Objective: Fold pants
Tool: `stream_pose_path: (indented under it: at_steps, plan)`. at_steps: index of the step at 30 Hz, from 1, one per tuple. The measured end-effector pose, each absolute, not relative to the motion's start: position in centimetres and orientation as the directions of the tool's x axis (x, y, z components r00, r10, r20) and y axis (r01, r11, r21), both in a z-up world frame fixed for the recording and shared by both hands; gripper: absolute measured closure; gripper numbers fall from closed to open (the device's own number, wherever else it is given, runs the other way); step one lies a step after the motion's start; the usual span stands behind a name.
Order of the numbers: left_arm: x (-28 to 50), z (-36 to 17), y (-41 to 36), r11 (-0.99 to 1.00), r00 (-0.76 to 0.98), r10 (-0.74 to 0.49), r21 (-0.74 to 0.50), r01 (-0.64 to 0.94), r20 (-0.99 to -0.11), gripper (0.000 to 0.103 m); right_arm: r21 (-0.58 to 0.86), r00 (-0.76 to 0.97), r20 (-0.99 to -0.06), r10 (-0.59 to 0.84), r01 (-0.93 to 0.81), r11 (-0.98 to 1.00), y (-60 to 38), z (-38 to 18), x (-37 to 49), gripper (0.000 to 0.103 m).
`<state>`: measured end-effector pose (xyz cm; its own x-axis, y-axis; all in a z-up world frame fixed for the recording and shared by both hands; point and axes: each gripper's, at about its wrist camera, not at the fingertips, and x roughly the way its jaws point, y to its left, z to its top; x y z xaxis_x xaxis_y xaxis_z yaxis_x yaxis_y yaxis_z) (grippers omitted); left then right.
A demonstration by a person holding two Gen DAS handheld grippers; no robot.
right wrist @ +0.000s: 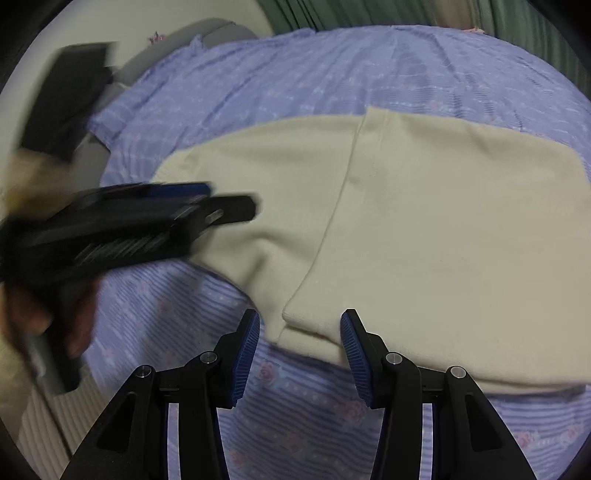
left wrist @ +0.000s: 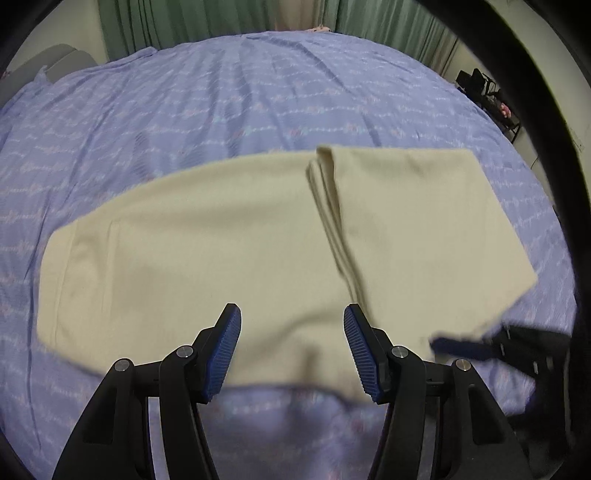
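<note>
Cream pants (left wrist: 221, 258) lie flat across a blue patterned bedsheet (left wrist: 240, 92), their right part folded over into a thicker stack (left wrist: 424, 221). My left gripper (left wrist: 291, 317) hovers over the pants' near edge, open, with nothing between its blue pads. In the right wrist view the folded layer (right wrist: 461, 221) fills the right side, and its near-left corner (right wrist: 306, 317) lies under the gap of my right gripper (right wrist: 300, 321), which is open with its pads off the cloth. The left gripper (right wrist: 229, 201) appears blurred at the left, held by a hand (right wrist: 33, 314). The right gripper (left wrist: 454, 345) shows blurred at the pants' right corner.
Green curtains (left wrist: 221, 22) hang behind the bed. A grey headboard or cushion (right wrist: 207, 37) sits at the far left corner. Dark chairs and clutter (left wrist: 487, 96) stand by the wall at the right. Bare sheet (right wrist: 295, 406) lies along the near edge.
</note>
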<state>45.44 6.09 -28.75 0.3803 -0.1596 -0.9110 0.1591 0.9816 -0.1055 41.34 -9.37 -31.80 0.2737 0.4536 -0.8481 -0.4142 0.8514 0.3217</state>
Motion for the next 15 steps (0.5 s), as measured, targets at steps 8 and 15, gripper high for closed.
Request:
stream_pose_path:
  at_steps: [8, 15]
  plan:
    - [42.4, -29.1, 7.5, 0.981, 0.357, -0.186, -0.154, 0.117, -0.915, 0.046, 0.322, 0.237, -0.868, 0.437, -0.401, 0.857, -9.3, -32.8, 42.3, 0.078]
    - [42.1, -28.3, 8.4, 0.984, 0.392, -0.175, -0.149, 0.096, -0.903, 0.047, 0.292, 0.270, -0.865, 0.422, -0.413, 0.863, -9.2, -31.5, 41.9, 0.090]
